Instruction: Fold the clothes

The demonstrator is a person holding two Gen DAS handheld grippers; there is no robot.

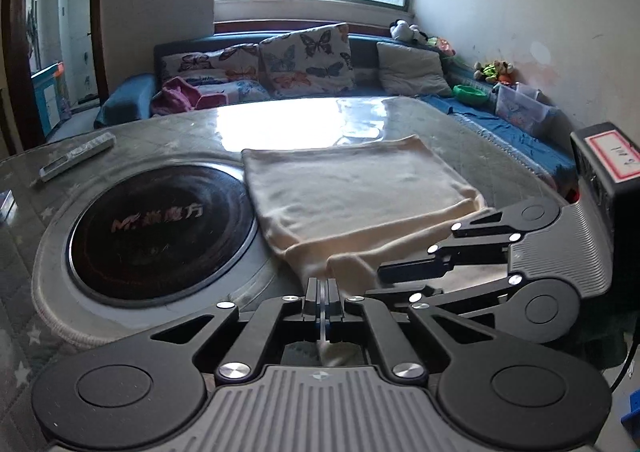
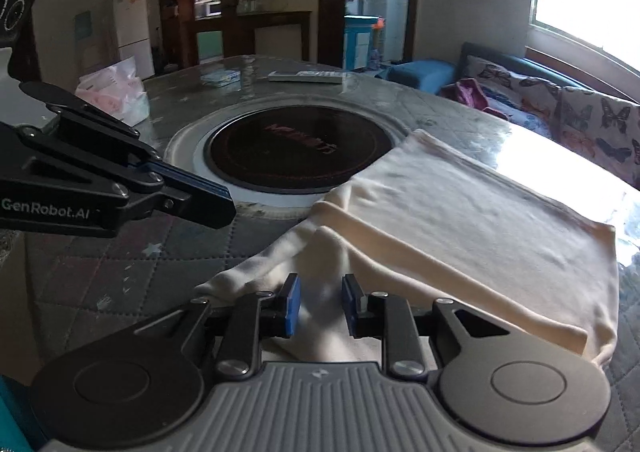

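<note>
Cream garment point(image 1: 352, 191), partly folded into a rectangle, lies on the quilted bench point(image 1: 132, 139) just right of the inset round cooktop point(image 1: 160, 228), one corner overlapping its pale rim. A loose flap point(image 2: 256, 272) trails toward the near edge. The left gripper point(image 1: 323, 306) has its fingers pressed together with a thin strip of cream cloth visible between them, so it appears to pinch the near hem. The right gripper point(image 2: 318, 306) has its fingers apart, straddling a raised ridge of cloth without clamping it. Risks, as judged: a pull by the left gripper alone could drag the rectangle askew and undo its layers; the right fingers, closing on the ridge, may catch several layers or only one; cloth sliding over the glossy cooktop could skew the fold line.
</note>
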